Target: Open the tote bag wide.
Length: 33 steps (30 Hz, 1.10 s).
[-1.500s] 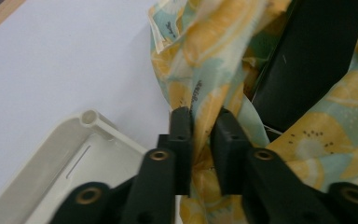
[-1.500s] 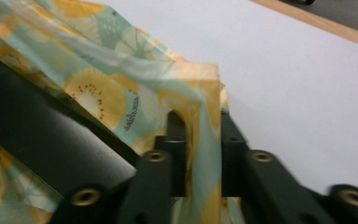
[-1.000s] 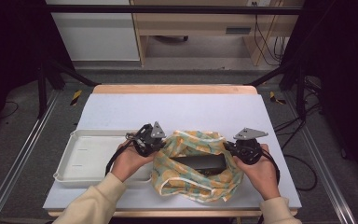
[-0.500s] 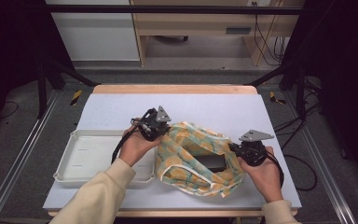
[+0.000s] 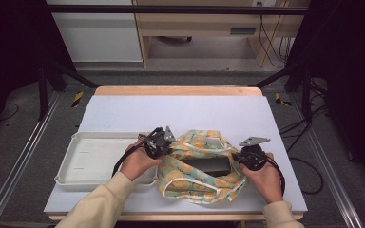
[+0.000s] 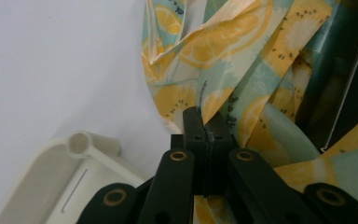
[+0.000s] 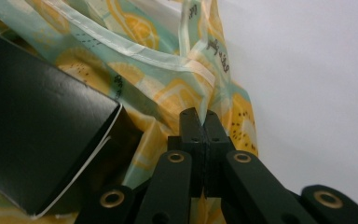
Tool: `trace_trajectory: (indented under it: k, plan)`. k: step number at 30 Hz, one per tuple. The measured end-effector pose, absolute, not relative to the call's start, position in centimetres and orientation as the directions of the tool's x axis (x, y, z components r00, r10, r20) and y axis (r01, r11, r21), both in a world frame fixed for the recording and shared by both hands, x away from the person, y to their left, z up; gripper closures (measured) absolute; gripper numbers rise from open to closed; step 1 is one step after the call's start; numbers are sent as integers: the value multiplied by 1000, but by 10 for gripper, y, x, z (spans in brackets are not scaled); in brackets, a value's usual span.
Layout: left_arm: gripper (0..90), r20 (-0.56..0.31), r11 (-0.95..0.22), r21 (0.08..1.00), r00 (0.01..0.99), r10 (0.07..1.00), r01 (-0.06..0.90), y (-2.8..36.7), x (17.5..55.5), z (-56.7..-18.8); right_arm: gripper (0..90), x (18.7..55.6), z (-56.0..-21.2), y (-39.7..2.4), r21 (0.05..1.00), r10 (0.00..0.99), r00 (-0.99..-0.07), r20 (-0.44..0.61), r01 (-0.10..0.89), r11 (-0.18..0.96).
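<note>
A cloth bag (image 5: pixel 197 183) printed with lemons on pale green lies open at the table's front, with a black box (image 5: pixel 206 166) inside it. My left gripper (image 5: pixel 167 149) is shut on the bag's left rim; in the left gripper view the fabric (image 6: pixel 242 93) is pinched between the closed jaws (image 6: pixel 207 122). At the bag's right rim my right gripper (image 5: pixel 238 159) is shut on the fabric (image 7: pixel 200 70), jaws pressed together (image 7: pixel 204 119), and the black box (image 7: pixel 32 135) lies to the left inside the bag.
A shallow white tray (image 5: pixel 83 159) lies left of the bag, its corner (image 6: pixel 77 144) near my left jaws. The pale blue mat (image 5: pixel 180 111) stretches bare behind the bag. Cables trail off the right side of the table.
Both hands have sunk toward the table with the bag's rims. The left gripper first swung up and away, then came back down beside the tray; the bag's mouth stands spread between them.
</note>
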<state>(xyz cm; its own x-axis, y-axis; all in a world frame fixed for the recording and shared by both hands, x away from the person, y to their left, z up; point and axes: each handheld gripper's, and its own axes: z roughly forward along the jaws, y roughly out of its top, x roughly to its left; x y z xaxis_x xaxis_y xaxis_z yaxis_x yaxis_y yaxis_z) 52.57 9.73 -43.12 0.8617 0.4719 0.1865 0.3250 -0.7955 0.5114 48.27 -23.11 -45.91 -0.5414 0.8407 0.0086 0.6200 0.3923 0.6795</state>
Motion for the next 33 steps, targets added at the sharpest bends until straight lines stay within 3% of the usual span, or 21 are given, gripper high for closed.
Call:
trace_trajectory:
  k: [21,29,31,33]
  plan:
    - [900,216,-787,517,838,502,338,94,541,-438,900,478,-463,-234,651,841,-541,3,640,409]
    - [900,160,-800,489,866,473,347,97,535,-436,900,478,-465,-235,650,842,-540,7,642,406]
    - [890,159,-798,499,869,468,338,99,530,-433,875,478,-464,-235,660,840,-543,1,632,407]
    - [871,159,-782,526,864,477,335,103,525,-428,756,476,-461,-236,690,850,-526,-1,616,382]
